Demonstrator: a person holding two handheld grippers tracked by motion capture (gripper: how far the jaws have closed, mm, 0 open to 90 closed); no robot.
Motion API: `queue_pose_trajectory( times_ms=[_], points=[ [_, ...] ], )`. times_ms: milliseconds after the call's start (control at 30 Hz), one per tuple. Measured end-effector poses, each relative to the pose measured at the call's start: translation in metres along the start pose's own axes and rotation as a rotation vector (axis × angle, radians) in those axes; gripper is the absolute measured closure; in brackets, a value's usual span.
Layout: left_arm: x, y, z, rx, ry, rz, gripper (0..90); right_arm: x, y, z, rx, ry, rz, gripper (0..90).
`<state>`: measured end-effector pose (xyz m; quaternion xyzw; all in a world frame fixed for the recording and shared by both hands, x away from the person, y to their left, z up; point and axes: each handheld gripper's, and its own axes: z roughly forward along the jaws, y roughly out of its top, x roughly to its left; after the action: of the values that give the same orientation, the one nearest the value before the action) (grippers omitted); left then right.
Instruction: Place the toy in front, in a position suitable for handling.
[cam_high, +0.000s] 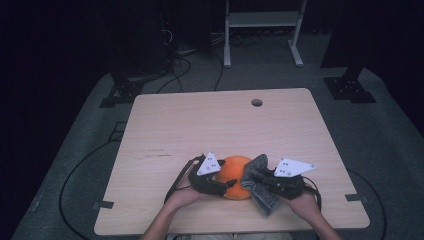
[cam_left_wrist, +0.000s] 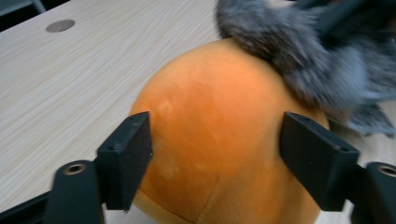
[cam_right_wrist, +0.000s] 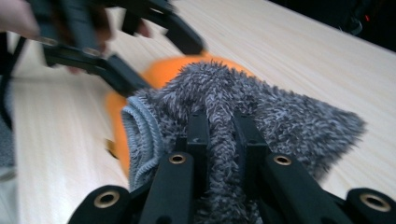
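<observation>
Cloth (cam_high: 260, 186), pinched by right gripper (cam_high: 256, 179), drapes over orange ball (cam_high: 233, 174).

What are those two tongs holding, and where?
Right tongs pinch a fold of the grey fuzzy cloth. Left tongs straddle the orange ball, not gripping.

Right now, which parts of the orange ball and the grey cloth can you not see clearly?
- Ball underside: high view, hidden by its own bulk.
- Ball's right side: left gripper view, covered by blurred cloth.
- Cloth fold inside the right gripper: right gripper view, hidden by fingers.
- Left gripper: right gripper view, blurred.
</observation>
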<state>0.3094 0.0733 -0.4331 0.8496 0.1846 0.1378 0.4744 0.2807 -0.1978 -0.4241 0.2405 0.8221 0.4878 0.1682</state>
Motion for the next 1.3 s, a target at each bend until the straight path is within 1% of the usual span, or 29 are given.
queue_pose_trajectory(
  times_ms=[67, 100, 167, 200, 233, 267, 333, 367, 433, 500, 533, 567, 600, 633, 667, 700, 733, 800, 833, 933, 967, 1000, 1033, 1067, 1100, 1133, 1167, 1200, 1300],
  points=[
    [-0.001, 0.000, 0.000, 0.004, 0.002, 0.002, 27.1, -0.010, -0.006, -0.003, 0.028, -0.041, 0.028, 78.7],
    [-0.003, 0.000, 0.001, 0.010, -0.001, 0.021, 28.3, -0.018, -0.010, -0.006, 0.051, -0.061, 0.066, 78.8],
    [-0.005, 0.000, 0.001, 0.015, -0.006, 0.041, 29.6, -0.024, -0.012, -0.011, 0.056, -0.076, 0.099, 78.8],
    [-0.007, 0.000, 0.001, 0.018, -0.014, 0.058, 30.4, -0.025, -0.012, -0.013, 0.032, -0.066, 0.109, 78.8],
    [-0.007, 0.000, 0.001, 0.018, -0.014, 0.058, 31.5, -0.023, -0.009, -0.015, -0.001, -0.041, 0.114, 78.8],
    [-0.010, 0.000, 0.001, 0.025, -0.037, 0.098, 31.9, -0.020, -0.005, -0.016, -0.029, -0.022, 0.109, 78.8],
    [-0.013, 0.000, 0.001, 0.030, -0.043, 0.111, 32.0, -0.013, 0.006, -0.012, -0.063, 0.020, 0.083, 78.7],
    [-0.013, 0.000, 0.001, 0.034, -0.044, 0.115, 32.0, -0.009, 0.010, -0.008, -0.062, 0.030, 0.068, 78.7],
    [-0.011, -0.003, -0.001, 0.034, -0.049, 0.096, 32.1, -0.006, 0.012, 0.001, -0.031, 0.024, 0.042, 78.7],
    [-0.009, -0.006, -0.001, 0.017, -0.056, 0.074, 32.4, -0.009, 0.008, 0.004, -0.025, 0.029, 0.064, 78.7],
    [-0.009, -0.006, -0.001, 0.017, -0.056, 0.074, 32.3, -0.009, 0.008, 0.004, -0.025, 0.029, 0.064, 78.7],
    [-0.008, -0.006, -0.002, 0.015, -0.054, 0.071, 32.3, -0.018, 0.002, 0.001, -0.008, 0.009, 0.104, 78.7],
    [-0.009, -0.006, -0.002, 0.014, -0.054, 0.072, 32.3, -0.023, -0.003, 0.000, 0.004, -0.005, 0.120, 78.7],
    [-0.009, -0.006, -0.002, 0.014, -0.053, 0.080, 32.3, -0.027, -0.007, -0.002, 0.015, -0.010, 0.141, 78.6],
    [-0.010, -0.006, -0.002, 0.016, -0.050, 0.086, 32.3, -0.034, -0.013, -0.005, 0.033, -0.010, 0.177, 78.6],
    [-0.011, -0.005, -0.002, 0.016, -0.048, 0.091, 32.2, -0.038, -0.016, -0.006, 0.046, -0.017, 0.189, 78.6],
    [-0.011, -0.006, -0.002, 0.008, -0.048, 0.098, 32.1, -0.040, -0.020, -0.009, 0.050, -0.025, 0.199, 78.6],
    [-0.012, -0.007, -0.002, 0.001, -0.049, 0.113, 31.4, -0.041, -0.021, -0.015, 0.011, -0.002, 0.216, 78.6],
    [-0.012, -0.007, -0.002, -0.002, -0.053, 0.114, 31.4, -0.038, -0.018, -0.016, -0.003, 0.001, 0.203, 78.6],
    [-0.012, -0.004, -0.004, 0.003, -0.062, 0.128, 30.2, -0.027, -0.004, -0.012, -0.049, 0.041, 0.154, 78.6],
    [-0.012, -0.001, -0.006, 0.004, -0.058, 0.138, 26.5, -0.023, 0.000, -0.008, -0.047, 0.054, 0.132, 78.6],
    [-0.010, 0.002, -0.008, 0.004, -0.038, 0.138, 20.6, -0.019, 0.002, -0.005, -0.038, 0.056, 0.110, 78.6],
    [-0.009, 0.004, -0.009, -0.013, -0.014, 0.127, 17.7, -0.015, 0.003, -0.002, -0.032, 0.049, 0.090, 78.6],
    [-0.009, 0.004, -0.009, -0.013, -0.014, 0.127, 14.9, -0.015, 0.003, -0.002, -0.032, 0.049, 0.090, 78.6],
    [-0.006, 0.005, -0.009, -0.027, 0.011, 0.094, 14.0, -0.009, 0.002, -0.002, -0.046, 0.064, 0.068, 78.6],
    [-0.006, 0.005, -0.009, -0.027, 0.011, 0.094, 15.6, -0.009, 0.002, -0.002, -0.046, 0.064, 0.068, 78.6],
    [-0.007, 0.003, -0.005, -0.006, -0.012, 0.094, 15.6, -0.008, 0.002, -0.003, -0.046, 0.058, 0.065, 78.6],
    [-0.010, 0.001, -0.003, -0.004, -0.012, 0.104, 21.2, -0.011, -0.002, -0.004, -0.035, 0.060, 0.075, 78.6],
    [-0.013, 0.002, -0.001, 0.012, -0.017, 0.102, 23.3, -0.023, -0.010, -0.004, -0.008, 0.045, 0.127, 78.6]
  ],
)
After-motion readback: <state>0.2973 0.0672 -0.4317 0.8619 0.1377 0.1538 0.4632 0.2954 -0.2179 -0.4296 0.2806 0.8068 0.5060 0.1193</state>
